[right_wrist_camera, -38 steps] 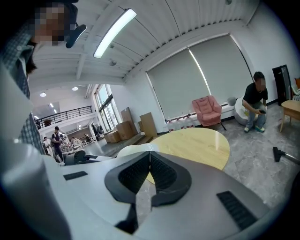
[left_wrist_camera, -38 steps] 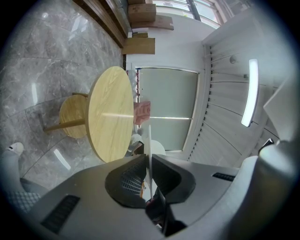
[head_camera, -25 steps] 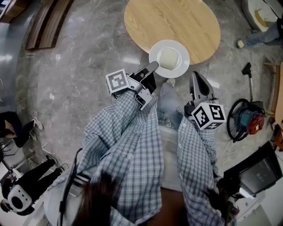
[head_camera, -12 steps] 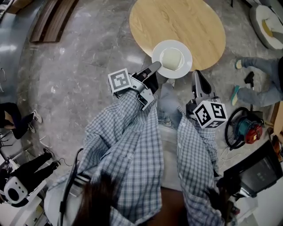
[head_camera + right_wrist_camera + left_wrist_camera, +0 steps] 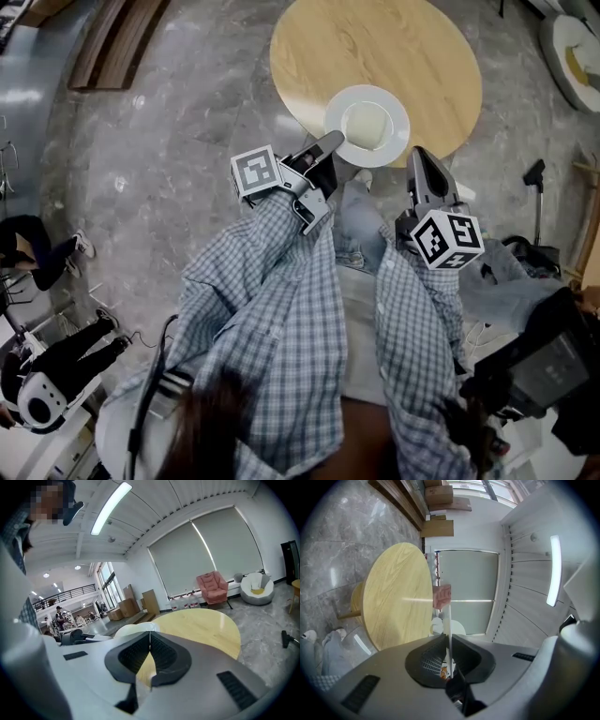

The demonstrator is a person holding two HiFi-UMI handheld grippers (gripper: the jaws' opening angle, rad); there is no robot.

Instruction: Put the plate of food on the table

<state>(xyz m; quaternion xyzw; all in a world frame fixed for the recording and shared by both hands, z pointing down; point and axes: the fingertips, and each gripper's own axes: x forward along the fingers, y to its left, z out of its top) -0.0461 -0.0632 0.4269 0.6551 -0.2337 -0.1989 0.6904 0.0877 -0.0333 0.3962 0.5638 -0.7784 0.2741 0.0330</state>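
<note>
Left gripper (image 5: 329,142) is clamping only the near rim of the plate (image 5: 390,106), upper centre, overhanging the table (image 5: 375,47); this one-sided hold is risking a tilt, sliding the food (image 5: 366,122) off. Right gripper (image 5: 418,161) is idling, jaws together, empty

- The left arm (image 5: 267,281), in a checked sleeve, reaches forward and slightly to the person's right.
- The left gripper (image 5: 332,142) points forward and to the right, with its marker cube (image 5: 255,172) on the outer side.
- In the left gripper view its jaws are closed on the thin white rim of the plate (image 5: 447,620), which stands edge-on between the dark pads (image 5: 464,656).
- The right arm (image 5: 412,319), also in a checked sleeve, is held closer to the body.
- The right gripper (image 5: 419,156) points straight forward, and its marker cube (image 5: 447,239) faces up.
- The right gripper's jaws are pressed together at the tips, and nothing is held between them (image 5: 150,637).
</note>
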